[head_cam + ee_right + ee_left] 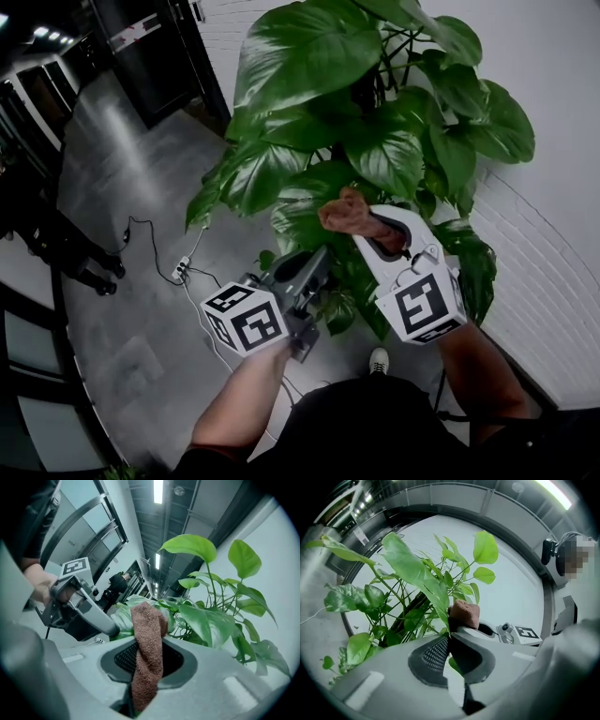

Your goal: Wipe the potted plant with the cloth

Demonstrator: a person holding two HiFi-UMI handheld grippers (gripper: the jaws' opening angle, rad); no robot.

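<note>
With left gripper (449, 637) pinched shut on a leaf (424, 581) of the potted plant (375, 141) ahead and right gripper (149, 645) clamped on the cloth (147, 620) poking past its tips, support leaf, wipe lightly outward, no yanking.

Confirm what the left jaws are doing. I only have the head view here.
Observer: Left gripper view shows the left gripper shut on the tip of a long leaf.
Operator: Cloth secure on the right?
Observer: Right gripper view: the right gripper is shut on the brown cloth, a fold poking out past the jaws.
Operator: Touching that leaf?
Observer: Left gripper view puts it right beside the leaf's edge; contact can't be told.
</note>
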